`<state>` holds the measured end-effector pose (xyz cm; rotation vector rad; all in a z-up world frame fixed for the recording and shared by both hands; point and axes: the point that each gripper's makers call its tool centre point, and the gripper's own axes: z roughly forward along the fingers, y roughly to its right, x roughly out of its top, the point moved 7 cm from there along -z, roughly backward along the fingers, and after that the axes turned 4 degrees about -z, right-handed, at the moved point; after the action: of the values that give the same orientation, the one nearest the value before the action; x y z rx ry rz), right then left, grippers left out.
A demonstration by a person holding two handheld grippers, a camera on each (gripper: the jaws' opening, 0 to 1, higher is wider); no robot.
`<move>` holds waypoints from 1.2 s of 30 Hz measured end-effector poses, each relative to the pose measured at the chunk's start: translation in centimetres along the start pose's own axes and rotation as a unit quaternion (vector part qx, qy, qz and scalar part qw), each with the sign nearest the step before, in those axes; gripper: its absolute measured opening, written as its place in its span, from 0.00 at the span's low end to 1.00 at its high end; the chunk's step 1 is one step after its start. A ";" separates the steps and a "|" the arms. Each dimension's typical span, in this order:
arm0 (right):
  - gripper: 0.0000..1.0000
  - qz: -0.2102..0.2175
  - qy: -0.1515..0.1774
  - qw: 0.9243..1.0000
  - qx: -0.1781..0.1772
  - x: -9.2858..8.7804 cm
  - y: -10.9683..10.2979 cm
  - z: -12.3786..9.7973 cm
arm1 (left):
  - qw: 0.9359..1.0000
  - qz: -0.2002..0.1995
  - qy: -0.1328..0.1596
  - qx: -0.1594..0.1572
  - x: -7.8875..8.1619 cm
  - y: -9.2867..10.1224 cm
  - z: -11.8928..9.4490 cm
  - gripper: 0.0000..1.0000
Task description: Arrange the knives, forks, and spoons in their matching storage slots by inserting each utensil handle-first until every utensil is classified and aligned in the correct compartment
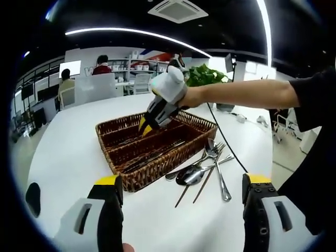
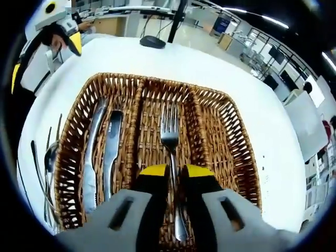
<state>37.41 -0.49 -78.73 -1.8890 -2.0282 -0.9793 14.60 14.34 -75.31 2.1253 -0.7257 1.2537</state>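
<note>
Right gripper view showed the right claw (image 2: 169, 173) pinching a fork (image 2: 170, 137) by its handle over the middle slot of the wicker tray (image 2: 237, 157), long axis running along the slot, tines away; two knives (image 2: 102, 152) lay in the slot beside it. Farther off, the left claw (image 1: 181, 197) hung spread above the worktop (image 1: 68, 157), nearer the loose utensils (image 1: 202, 170), roughly two spoons, one fork, thin sticks.

In the right gripper view the fork's (image 2: 171, 157) handle is hidden between the right gripper's (image 2: 172, 172) jaws. The loose cutlery (image 2: 46, 173) beside the basket's (image 2: 220, 136) left wall is cut off by the picture's edge. In the left gripper view, the basket's contents look like dark streaks, perhaps knives.
</note>
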 end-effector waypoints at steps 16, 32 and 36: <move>0.40 0.118 0.060 0.989 -0.067 -0.2 -2.3 -4.9 | 1.000 0.005 0.012 -0.001 0.3 0.4 0.0 0.97; 0.61 0.220 0.139 0.956 -0.136 -2.2 -6.6 -11.1 | 1.000 0.018 0.024 -0.005 1.4 0.3 0.6 0.99; 0.70 0.268 0.165 0.936 -0.159 -3.3 -7.9 -12.8 | 0.999 0.010 0.032 -0.003 1.5 0.2 0.9 0.99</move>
<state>26.80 -10.39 -73.47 -2.0838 -1.1246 -1.3956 15.63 13.27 -74.26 2.0678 -0.7233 1.3225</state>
